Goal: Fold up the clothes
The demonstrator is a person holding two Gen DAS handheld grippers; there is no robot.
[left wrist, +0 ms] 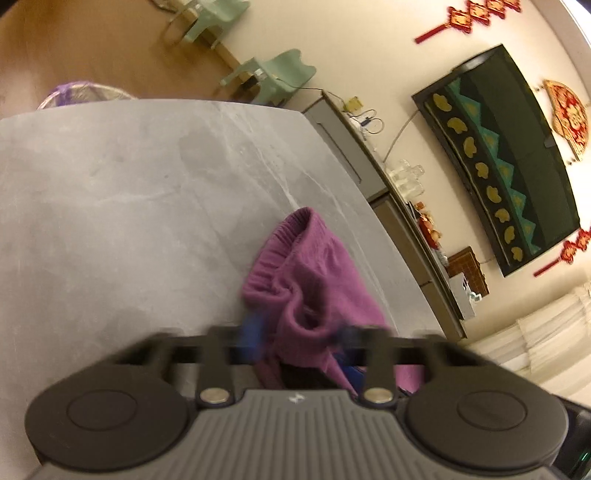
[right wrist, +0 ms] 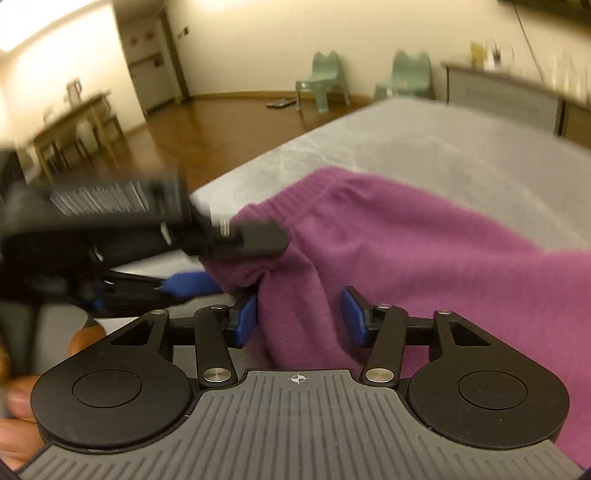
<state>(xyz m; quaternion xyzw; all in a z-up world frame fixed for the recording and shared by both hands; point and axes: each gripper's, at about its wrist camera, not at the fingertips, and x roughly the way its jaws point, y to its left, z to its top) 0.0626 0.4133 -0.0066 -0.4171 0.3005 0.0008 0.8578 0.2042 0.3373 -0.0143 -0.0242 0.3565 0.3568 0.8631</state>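
on the grey table [left wrist: 110, 192], your left gripper [left wrist: 295, 332] pinches the soft purple knit [right wrist: 406, 251] (light, floppy) near its ribbed hem; right gripper [right wrist: 299, 317] stands open around a fold.

A grey marbled tabletop [left wrist: 110, 192] fills the middle of the room, its far edge set against a brown wooden floor [right wrist: 229, 118]. Two pale green chairs [right wrist: 325, 79] stand on that floor by the cream wall. Past the tabletop's right edge runs a long low cabinet [left wrist: 354, 155] against the wall, with clear glassware [left wrist: 408, 179] and a tangle of cables [left wrist: 364, 120] on its top. A dark screen [left wrist: 517, 155] hangs on the wall above it, with red hanging ornaments [left wrist: 476, 16] around it. Beyond the tabletop's far left corner sits something purple and blurred [left wrist: 74, 92]. A wooden side table [right wrist: 74, 125] stands across the room near a door [right wrist: 147, 59].
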